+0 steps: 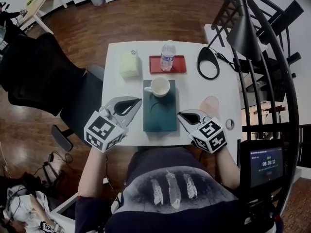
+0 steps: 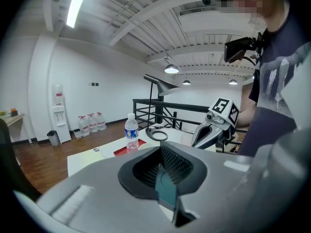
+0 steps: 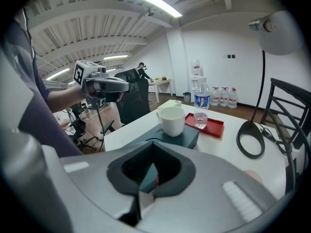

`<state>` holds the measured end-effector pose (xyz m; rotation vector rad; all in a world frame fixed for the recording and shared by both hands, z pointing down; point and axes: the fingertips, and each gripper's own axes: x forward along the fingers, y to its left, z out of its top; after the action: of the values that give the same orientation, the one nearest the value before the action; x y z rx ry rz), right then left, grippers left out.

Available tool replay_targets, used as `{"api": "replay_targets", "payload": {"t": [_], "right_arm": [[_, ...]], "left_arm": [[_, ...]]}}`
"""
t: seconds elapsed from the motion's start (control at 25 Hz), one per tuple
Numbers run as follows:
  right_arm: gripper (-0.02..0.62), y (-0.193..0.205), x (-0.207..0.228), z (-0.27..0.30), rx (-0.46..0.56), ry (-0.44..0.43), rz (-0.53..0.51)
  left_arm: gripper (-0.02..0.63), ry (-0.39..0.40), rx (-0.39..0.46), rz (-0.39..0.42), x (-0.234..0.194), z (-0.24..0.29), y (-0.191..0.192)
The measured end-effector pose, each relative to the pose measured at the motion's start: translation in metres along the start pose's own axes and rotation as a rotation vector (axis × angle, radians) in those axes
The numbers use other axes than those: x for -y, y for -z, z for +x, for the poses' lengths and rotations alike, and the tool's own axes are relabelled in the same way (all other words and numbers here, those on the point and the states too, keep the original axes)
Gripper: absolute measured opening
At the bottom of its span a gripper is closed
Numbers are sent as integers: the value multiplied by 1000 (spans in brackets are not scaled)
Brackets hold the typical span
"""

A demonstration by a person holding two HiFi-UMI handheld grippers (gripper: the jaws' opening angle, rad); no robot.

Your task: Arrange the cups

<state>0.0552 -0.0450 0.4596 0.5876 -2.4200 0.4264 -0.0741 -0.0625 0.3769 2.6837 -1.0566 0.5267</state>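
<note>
White square table point(image 1: 116, 74) on a dark wooden floor, with a black office chair point(image 1: 43, 76) just beside its left edge. At the far right corner, a black desk lamp point(image 1: 208, 64) with a ring-shaped base, standing on the tabletop. Near the middle, a flat dark teal rectangular box point(image 1: 160, 115), lying lengthwise toward the person.

At the near edge, the left gripper point(image 1: 137, 102), grey with a marker cube: jaws pressed together, nothing between them, tip just beside the box's left side. Opposite, the right gripper point(image 1: 181, 114): also clamped on nothing, tip close to the box's right side.

Beyond the box, a shallow red rectangular tray point(image 1: 180, 64). To its left, a pale yellow tissue box point(image 1: 129, 64). On the tray, upright, a clear plastic water bottle point(image 1: 167, 56) with a blue label.

On the far end of the teal box, upright, a white ceramic cup point(image 1: 159, 87), handle pointing left. On the bare tabletop right of the box, just beyond the right gripper, a small translucent pink cup point(image 1: 210, 104), apart from both grippers.
</note>
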Motion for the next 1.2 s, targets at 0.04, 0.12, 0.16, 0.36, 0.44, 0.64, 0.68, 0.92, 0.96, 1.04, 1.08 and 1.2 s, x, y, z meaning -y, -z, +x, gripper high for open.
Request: {"api": "replay_targets", "payload": {"t": [0.04, 0.12, 0.16, 0.36, 0.44, 0.64, 0.68, 0.92, 0.96, 1.04, 1.08, 1.2], "right_arm": [[3, -1, 0, 1, 4, -2, -2], [3, -5, -1, 2, 11, -8, -6], [3, -7, -1, 2, 13, -10, -9], [3, -17, 1, 6, 15, -17, -35], [3, -21, 5, 8, 13, -15, -48], [3, -25, 15, 8, -7, 3, -85], [3, -25, 17, 7, -11, 6, -91], [62, -22, 44, -5, -46, 25, -142], [75, -19, 51, -9, -58, 33, -153], [108, -11, 67, -18, -86, 57, -167], [121, -8, 77, -22, -103, 77, -168], [151, 5, 107, -36, -155, 163, -153]], "left_arm": [[14, -5, -5, 12, 0, -1, 0], [14, -11, -13, 34, 1, -2, -2], [14, -12, -16, 39, 2, -2, -2], [15, -10, -29, 30, 3, 0, 3], [15, -6, -41, 36, 3, 3, 7], [15, -1, -58, 55, 9, 5, 9], [15, 0, -59, 57, 10, 6, 9], [15, 10, -82, 61, 14, 13, 18], [15, 14, -87, 61, 16, 15, 20], [15, 24, -100, 68, 21, 19, 24], [15, 31, -111, 77, 24, 21, 27], [15, 50, -156, 129, 34, 29, 34]]}}
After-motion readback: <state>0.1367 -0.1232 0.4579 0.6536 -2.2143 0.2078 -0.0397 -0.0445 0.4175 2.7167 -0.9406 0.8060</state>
